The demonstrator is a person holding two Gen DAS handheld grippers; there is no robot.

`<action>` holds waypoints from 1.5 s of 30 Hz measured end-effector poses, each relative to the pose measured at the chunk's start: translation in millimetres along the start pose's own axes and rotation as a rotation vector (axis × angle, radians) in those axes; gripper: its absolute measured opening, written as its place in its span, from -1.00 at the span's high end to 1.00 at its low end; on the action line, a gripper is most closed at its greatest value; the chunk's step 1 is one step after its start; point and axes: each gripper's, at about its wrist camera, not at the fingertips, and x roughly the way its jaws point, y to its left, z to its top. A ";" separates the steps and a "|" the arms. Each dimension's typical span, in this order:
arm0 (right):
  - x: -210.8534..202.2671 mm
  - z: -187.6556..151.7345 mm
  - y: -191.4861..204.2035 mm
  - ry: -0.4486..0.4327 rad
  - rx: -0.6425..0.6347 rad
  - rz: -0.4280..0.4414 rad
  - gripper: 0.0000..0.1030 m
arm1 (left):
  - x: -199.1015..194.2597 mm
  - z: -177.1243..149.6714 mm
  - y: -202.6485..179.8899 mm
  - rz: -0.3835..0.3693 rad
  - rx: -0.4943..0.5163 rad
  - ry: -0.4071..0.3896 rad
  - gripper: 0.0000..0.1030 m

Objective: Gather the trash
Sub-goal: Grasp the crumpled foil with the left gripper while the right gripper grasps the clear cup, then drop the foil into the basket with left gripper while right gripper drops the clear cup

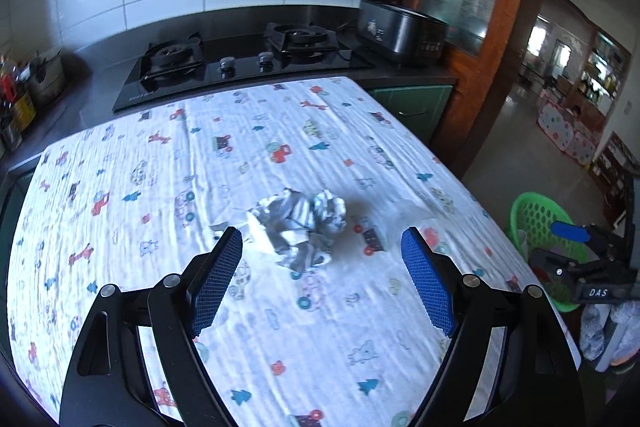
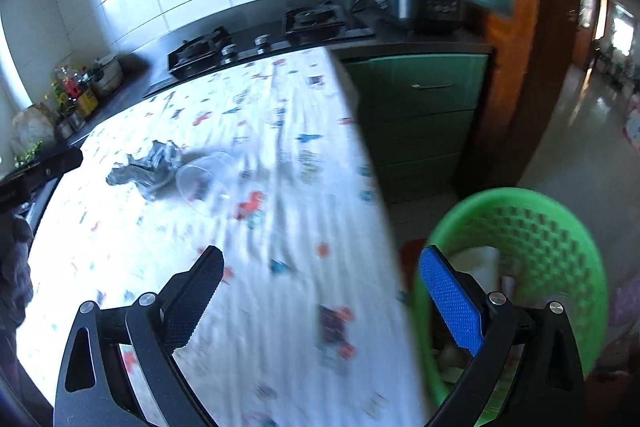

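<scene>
1. The left gripper [image 1: 322, 239] hangs over the table [image 1: 120, 155] with its jaws wide and nothing between the blue pads [image 1: 218, 283].
2. Crumpled foil [image 1: 298, 227] lies on the cloth near the middle of the table, just ahead of the left gripper's fingertips and not touching them.
3. A clear plastic cup [image 2: 206, 179] lies on its side just beside the foil, toward the table's right edge. In the left view it is only a faint shape [image 1: 416, 213].
4. The right gripper [image 2: 322, 255] is also wide and holds nothing. It straddles the table's right edge — one finger over the cloth, the other over the basket.
5. The green basket [image 2: 532, 227] stands on the floor beside the table's right edge, with some things already in it; blur hides what they are.
6. In the left view the right gripper [image 1: 572, 233] shows low at the table's right edge, in front of the basket [image 1: 536, 215].
7. Beyond the table's far edge runs a dark counter with a hob [image 1: 240, 61] and an open rice cooker [image 1: 394, 27] at its right end — jars [image 2: 74, 91] crowd its left end.
</scene>
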 end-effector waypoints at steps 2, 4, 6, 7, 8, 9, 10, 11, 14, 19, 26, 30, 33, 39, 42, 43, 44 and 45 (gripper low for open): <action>10.9 7.9 15.4 0.008 -0.018 0.040 -0.86 | 4.5 2.0 12.7 0.005 -0.022 0.008 -0.57; 20.9 14.5 33.4 0.010 -0.049 0.069 -0.86 | 10.8 4.9 25.8 0.005 -0.051 0.019 -0.57; 32.5 21.6 56.5 0.015 -0.095 0.090 -0.86 | 16.4 7.5 35.3 -0.002 -0.079 0.029 -0.57; 37.5 24.5 65.1 0.018 -0.113 0.089 -0.86 | 18.9 8.6 38.4 -0.004 -0.090 0.033 -0.57; 43.9 27.8 75.3 0.022 -0.133 0.083 -0.86 | 22.6 10.4 42.4 -0.008 -0.099 0.037 -0.57; 50.5 31.1 84.0 0.022 -0.147 0.075 -0.86 | 26.0 11.8 44.7 -0.012 -0.105 0.039 -0.57; 55.9 33.5 89.2 0.024 -0.155 0.073 -0.86 | 29.7 13.0 45.7 -0.016 -0.106 0.043 -0.57; 62.8 36.1 94.9 0.028 -0.162 0.069 -0.86 | 34.0 14.2 45.6 -0.018 -0.104 0.050 -0.57; 84.5 41.7 105.7 0.037 -0.180 0.027 -0.86 | 50.2 18.0 42.6 -0.016 -0.079 0.070 -0.57; 118.2 47.1 108.1 0.066 -0.187 -0.019 -0.84 | 78.6 19.8 39.1 -0.016 -0.064 0.115 -0.57; 139.0 44.6 107.6 0.104 -0.194 -0.038 -0.30 | 112.0 10.6 32.2 -0.010 -0.004 0.180 -0.57; 134.3 38.7 100.6 0.091 -0.187 -0.034 -0.20 | 125.1 7.0 34.6 0.002 -0.008 0.202 -0.56; 123.8 35.0 93.1 0.072 -0.186 -0.033 -0.20 | 133.1 3.7 34.6 0.005 -0.001 0.202 -0.52; 98.0 21.5 80.0 0.050 -0.179 -0.021 -0.20 | 133.7 -5.6 20.2 0.017 0.070 0.178 -0.09; 81.3 12.8 69.3 0.033 -0.162 -0.021 -0.20 | 121.5 -4.8 14.5 0.032 0.094 0.152 0.12; 77.1 11.3 66.1 0.030 -0.156 -0.021 -0.20 | 117.2 -4.5 14.2 0.023 0.092 0.144 0.28; 72.3 9.1 62.6 0.026 -0.151 -0.024 -0.20 | 111.6 -3.7 13.1 0.005 0.087 0.136 0.49; 65.7 6.2 57.7 0.020 -0.146 -0.031 -0.20 | 107.4 -3.1 12.2 -0.005 0.078 0.134 0.49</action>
